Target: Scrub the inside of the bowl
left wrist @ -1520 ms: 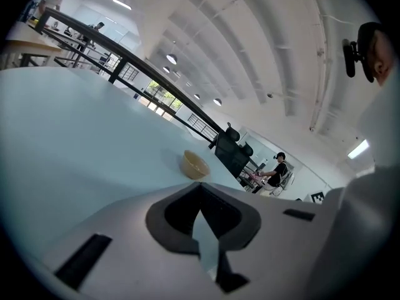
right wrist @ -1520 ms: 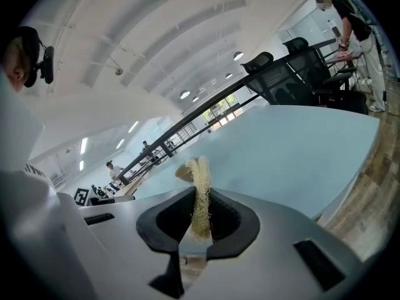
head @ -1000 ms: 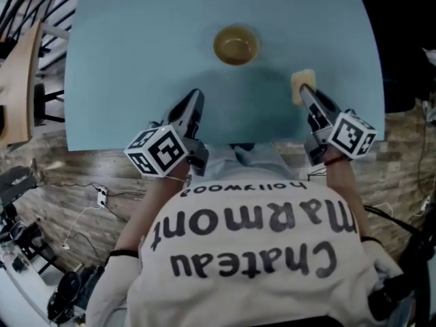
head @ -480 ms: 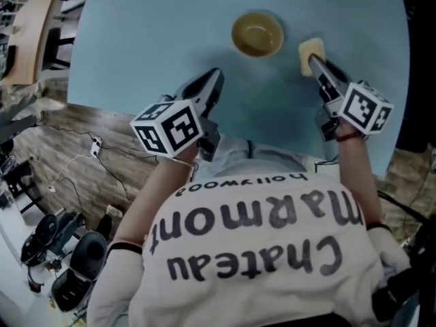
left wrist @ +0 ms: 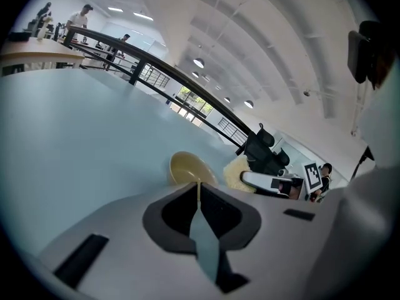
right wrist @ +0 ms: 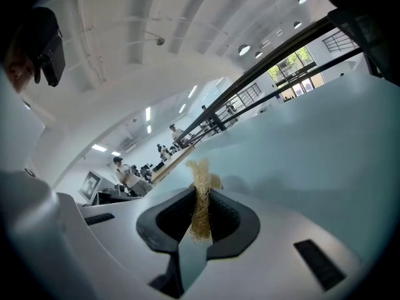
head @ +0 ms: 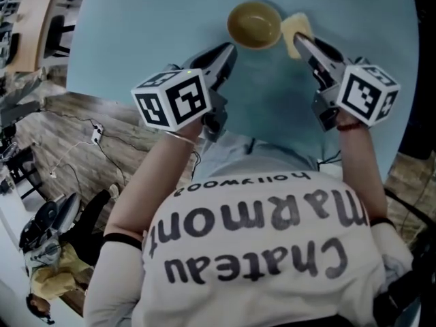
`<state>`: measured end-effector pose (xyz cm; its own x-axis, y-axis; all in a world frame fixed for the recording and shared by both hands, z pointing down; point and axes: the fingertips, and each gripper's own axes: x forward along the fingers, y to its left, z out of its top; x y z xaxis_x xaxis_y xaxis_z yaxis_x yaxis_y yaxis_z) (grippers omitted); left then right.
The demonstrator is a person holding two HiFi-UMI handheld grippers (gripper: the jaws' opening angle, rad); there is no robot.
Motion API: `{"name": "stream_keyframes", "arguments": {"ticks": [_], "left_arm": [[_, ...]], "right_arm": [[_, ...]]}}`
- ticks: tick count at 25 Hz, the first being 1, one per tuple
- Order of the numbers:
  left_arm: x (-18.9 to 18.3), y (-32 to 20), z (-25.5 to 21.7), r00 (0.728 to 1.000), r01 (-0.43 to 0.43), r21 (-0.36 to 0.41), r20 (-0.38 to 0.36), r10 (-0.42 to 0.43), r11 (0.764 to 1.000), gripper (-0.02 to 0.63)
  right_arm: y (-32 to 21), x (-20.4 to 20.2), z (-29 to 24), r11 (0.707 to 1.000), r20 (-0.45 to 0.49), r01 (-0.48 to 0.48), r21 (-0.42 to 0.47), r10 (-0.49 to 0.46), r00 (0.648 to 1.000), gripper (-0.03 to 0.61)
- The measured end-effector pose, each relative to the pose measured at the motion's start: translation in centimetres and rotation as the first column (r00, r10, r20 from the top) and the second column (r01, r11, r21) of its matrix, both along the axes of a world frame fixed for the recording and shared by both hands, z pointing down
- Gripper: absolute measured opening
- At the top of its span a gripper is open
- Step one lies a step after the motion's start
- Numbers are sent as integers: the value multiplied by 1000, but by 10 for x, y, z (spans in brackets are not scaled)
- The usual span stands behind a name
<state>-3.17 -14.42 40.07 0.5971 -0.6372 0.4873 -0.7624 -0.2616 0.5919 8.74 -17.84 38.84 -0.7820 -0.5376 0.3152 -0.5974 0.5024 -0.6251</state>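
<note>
A tan bowl point(head: 254, 24) stands upright on the pale blue table point(head: 136, 33); it also shows just beyond the jaws in the left gripper view as the bowl point(left wrist: 189, 169). My right gripper point(head: 298, 41) is shut on a pale yellow fibrous scrub pad point(head: 294, 30), held just right of the bowl's rim. In the right gripper view the pad point(right wrist: 200, 199) is pinched edge-on between the jaws. My left gripper point(head: 230, 50) is shut with nothing in it, its tips just short of the bowl's near left side.
The table's near edge point(head: 170, 107) runs under both grippers, with wood-look floor and cables point(head: 75, 148) to the left. A wooden bench point(head: 34, 19) stands far left. Several people stand at distant desks point(right wrist: 144, 161).
Both grippers have moved forward toward the bowl. The right one carried the scrub pad from the table's right part up beside the bowl's rim. The left one closed in on the bowl's near side.
</note>
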Motion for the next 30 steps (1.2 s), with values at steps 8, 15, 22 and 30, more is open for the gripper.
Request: {"name": "stream_keyframes", "arguments": {"ticks": [8, 15, 22, 30], "left_arm": [[-2, -12, 12, 995, 27, -67, 95, -20, 997, 8], [-2, -25, 31, 996, 53, -137, 80, -43, 989, 120], [5, -34, 46, 992, 105, -193, 85, -89, 976, 150], [2, -50, 55, 982, 146, -213, 148, -116, 966, 106]], "right_arm": [[-1, -8, -6, 999, 13, 39, 18, -39, 999, 63], [-2, -9, -5, 1000, 40, 24, 16, -25, 999, 63], [2, -2, -4, 999, 49, 35, 7, -35, 998, 63], [-9, -22, -4, 996, 38, 88, 4, -89, 995, 63]]}}
